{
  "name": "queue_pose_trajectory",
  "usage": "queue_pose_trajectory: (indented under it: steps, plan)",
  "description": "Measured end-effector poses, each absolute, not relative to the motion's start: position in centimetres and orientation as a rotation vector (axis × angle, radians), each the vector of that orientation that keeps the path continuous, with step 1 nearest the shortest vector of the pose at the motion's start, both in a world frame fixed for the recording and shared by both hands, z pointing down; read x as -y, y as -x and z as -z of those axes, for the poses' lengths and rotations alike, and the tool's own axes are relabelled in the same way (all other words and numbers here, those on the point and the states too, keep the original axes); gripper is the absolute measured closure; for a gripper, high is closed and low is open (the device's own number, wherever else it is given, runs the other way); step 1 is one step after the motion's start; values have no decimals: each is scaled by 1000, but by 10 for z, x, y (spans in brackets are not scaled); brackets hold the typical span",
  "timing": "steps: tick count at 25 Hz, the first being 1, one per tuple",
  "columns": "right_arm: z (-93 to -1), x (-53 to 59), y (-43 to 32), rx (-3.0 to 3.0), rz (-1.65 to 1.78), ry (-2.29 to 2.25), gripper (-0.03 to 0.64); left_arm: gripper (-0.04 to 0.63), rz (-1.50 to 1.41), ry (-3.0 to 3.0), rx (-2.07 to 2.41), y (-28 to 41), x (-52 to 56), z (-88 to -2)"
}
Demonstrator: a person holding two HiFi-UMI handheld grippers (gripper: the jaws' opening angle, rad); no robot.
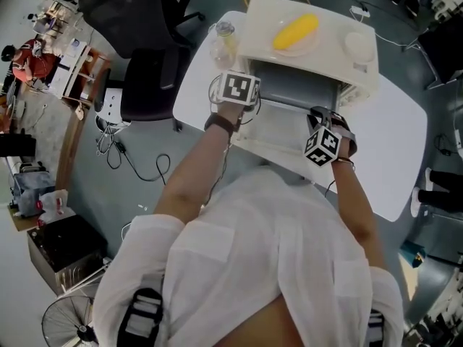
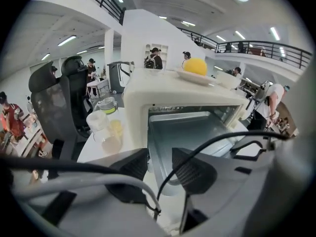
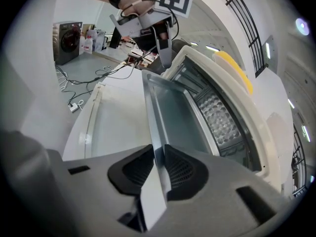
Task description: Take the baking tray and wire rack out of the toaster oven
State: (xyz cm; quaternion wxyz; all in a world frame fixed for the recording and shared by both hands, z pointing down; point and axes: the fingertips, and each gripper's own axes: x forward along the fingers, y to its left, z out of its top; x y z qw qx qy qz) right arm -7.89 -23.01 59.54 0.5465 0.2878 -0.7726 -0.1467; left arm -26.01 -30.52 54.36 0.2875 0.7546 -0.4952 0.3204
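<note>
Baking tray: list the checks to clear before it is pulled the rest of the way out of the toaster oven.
1. White oven door dropped open: ok.
2. Right claw shut on the front rim of the silver metal baking tray: ok.
3. Left claw gripping the tray: not ok; it stands open, pads pressing nothing.
4. Tray clear of the white toaster oven: not ok; its back end sits inside.
5. Wire rack located: cannot tell; no view shows it plainly.
</note>
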Motion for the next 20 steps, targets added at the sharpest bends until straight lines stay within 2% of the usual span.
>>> queue_pose_trajectory:
  steps: [12,20]
  plan:
    - [-593,225,81,1841,327,-680,546,448,-1018,-1895,1244,262,315,-598]
    - [-596,223,81,1845,298,-673,545,493,-1052,-1857,1171,253,313,-606]
